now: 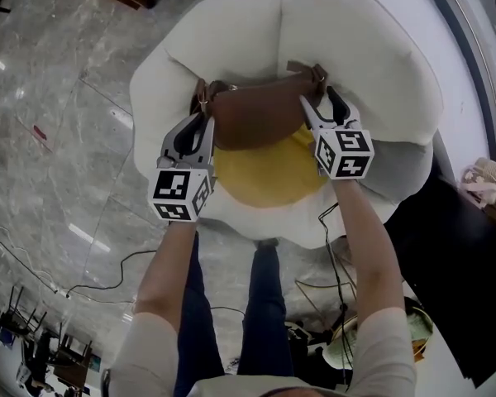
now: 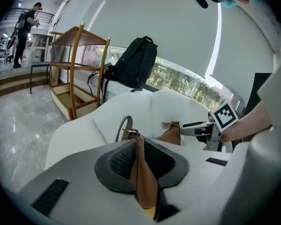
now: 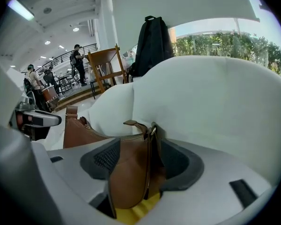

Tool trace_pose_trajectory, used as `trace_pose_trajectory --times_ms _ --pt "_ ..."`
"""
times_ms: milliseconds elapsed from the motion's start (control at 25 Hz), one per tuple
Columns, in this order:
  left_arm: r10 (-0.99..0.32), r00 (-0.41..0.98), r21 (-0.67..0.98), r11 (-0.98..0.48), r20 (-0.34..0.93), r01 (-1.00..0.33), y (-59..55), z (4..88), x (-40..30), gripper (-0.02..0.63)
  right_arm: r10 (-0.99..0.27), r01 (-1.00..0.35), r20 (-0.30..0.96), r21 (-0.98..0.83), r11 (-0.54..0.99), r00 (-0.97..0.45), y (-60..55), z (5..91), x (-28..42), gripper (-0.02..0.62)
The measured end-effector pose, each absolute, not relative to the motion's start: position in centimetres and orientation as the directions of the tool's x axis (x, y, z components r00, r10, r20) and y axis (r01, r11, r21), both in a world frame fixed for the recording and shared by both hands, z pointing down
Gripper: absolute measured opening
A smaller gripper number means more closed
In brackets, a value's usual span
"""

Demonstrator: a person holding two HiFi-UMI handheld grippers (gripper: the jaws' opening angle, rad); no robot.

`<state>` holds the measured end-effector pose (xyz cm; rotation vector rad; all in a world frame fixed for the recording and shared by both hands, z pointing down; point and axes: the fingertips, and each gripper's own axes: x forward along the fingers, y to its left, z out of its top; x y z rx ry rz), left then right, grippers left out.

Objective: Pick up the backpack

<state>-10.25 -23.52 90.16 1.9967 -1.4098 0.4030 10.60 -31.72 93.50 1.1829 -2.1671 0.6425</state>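
A brown leather bag (image 1: 252,114) lies on the yellow cushion (image 1: 269,176) of a white rounded chair (image 1: 372,64). My left gripper (image 1: 203,119) is shut on the bag's left end by its strap ring; in the left gripper view the leather (image 2: 141,172) is pinched flat between the jaws (image 2: 139,146). My right gripper (image 1: 322,99) is at the bag's right end. Its jaws (image 3: 147,158) stand apart, with the bag's end (image 3: 131,172) loose between them and a gap at each pad. A black backpack (image 2: 136,62) stands behind the chair, away from both grippers.
A wooden shelf unit (image 2: 77,69) stands behind the chair to the left. Cables (image 1: 107,279) trail over the grey marble floor. A black table (image 1: 463,271) is at the right, with cups (image 1: 488,180) on it. People stand far off (image 3: 77,55).
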Motion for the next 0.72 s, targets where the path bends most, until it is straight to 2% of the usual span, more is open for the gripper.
trace_pose_trajectory --times_ms 80,120,160,200,360,720 --pt "-0.714 0.359 0.323 -0.193 0.602 -0.926 -23.4 90.6 -10.4 0.056 -0.569 -0.855 0.696 -0.128 0.503 -0.438 -31.9 93.7 10.6 0.265" --pt "-0.711 0.349 0.319 -0.182 0.611 -0.93 -23.3 90.9 -10.5 0.131 -0.561 -0.85 0.701 -0.126 0.512 -0.441 -32.0 93.9 10.5 0.268" --pt "-0.707 0.342 0.318 -0.172 0.619 -0.932 -23.3 91.2 -10.5 0.232 -0.552 -0.845 0.706 -0.126 0.519 -0.445 -32.1 94.0 10.5 0.271" --pt "-0.703 0.342 0.322 -0.168 0.623 -0.932 -23.2 91.5 -10.4 0.249 -0.541 -0.842 0.712 -0.131 0.523 -0.447 -32.2 94.3 10.5 0.277" --pt "-0.685 0.365 0.349 -0.17 0.631 -0.922 -23.0 92.2 -9.6 0.25 -0.515 -0.863 0.745 -0.161 0.479 -0.425 -32.5 95.8 11.4 0.305" --pt "-0.647 0.383 0.345 -0.192 0.659 -0.919 -24.4 95.0 -8.1 0.25 -0.52 -0.878 0.757 -0.143 0.457 -0.395 -33.4 97.6 11.4 0.311"
